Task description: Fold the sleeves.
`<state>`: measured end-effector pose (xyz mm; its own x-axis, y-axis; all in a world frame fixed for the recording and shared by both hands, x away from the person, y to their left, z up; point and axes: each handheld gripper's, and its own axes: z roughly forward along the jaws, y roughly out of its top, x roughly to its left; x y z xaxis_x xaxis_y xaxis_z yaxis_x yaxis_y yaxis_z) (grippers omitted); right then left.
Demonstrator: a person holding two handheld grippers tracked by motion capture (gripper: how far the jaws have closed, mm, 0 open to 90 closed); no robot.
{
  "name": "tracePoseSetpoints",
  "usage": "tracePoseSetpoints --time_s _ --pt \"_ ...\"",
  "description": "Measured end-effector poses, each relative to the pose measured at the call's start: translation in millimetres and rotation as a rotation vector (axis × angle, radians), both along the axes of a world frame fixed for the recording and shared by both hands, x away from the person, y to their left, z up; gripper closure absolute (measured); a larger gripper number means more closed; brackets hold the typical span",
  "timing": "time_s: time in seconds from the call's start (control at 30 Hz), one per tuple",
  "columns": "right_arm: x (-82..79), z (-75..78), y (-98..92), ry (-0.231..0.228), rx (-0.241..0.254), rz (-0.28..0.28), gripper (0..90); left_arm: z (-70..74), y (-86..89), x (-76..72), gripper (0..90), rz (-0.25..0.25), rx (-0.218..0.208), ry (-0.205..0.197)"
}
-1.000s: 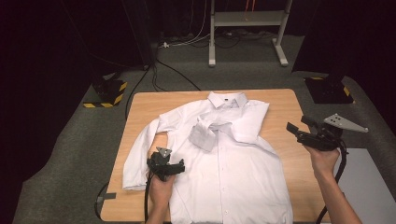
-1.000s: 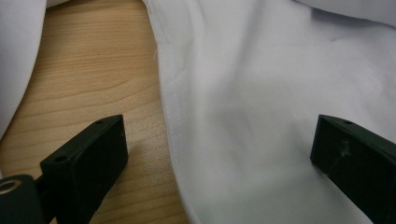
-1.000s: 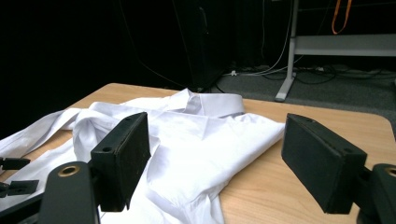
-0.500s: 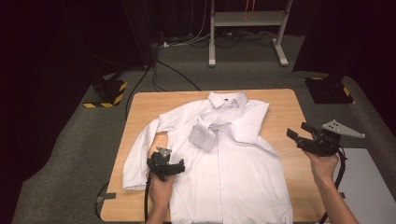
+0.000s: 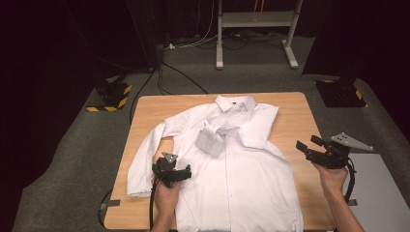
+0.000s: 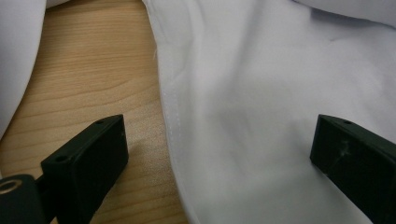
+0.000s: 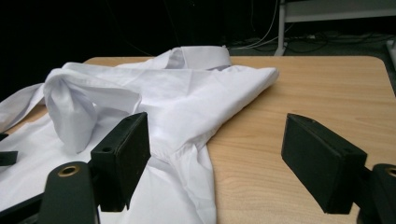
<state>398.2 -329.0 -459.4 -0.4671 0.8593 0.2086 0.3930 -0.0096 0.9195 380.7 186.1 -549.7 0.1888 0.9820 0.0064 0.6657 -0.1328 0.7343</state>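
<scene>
1. Currently, the white shirt (image 5: 232, 164) is lying spread, front up, on the wooden table (image 5: 290, 111), between the two grippers.
2. The left gripper (image 6: 219, 154) is sitting low over the shirt's side seam, jaws standing wide apart: one jaw is over bare wood, the other over fabric, and nothing is being clamped.
3. The right gripper (image 7: 215, 154) is hovering beside the table's edge, jaws wide and holding nothing; the shirt's folded sleeve (image 7: 201, 116) is lying ahead of it, toward its left jaw.
</scene>
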Motion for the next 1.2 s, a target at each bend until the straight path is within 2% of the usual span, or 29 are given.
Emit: tracePoseSetpoints --time_s 0.23,0.4,0.8,1.03,1.2 --pt "0.5 -18.2 4.2 0.036 -0.048 -0.019 23.6 0.0 -0.2 0.3 4.1 0.0 0.0 -0.001" --pt "0.3 -30.3 3.9 0.063 -0.062 -0.037 23.7 0.0 -0.3 0.3 4.1 0.001 0.0 -0.001" --pt "-2.3 -50.7 6.2 0.113 -0.112 -0.073 23.7 0.0 -0.4 0.2 4.1 -0.002 0.0 0.0" --pt "-1.3 -63.5 8.0 0.159 -0.157 -0.097 23.3 0.0 -0.5 0.2 4.0 0.001 0.0 0.001" --pt "-0.3 -68.9 9.7 0.181 -0.195 -0.112 23.4 -0.2 -0.5 0.8 0.4 0.011 0.0 0.013"
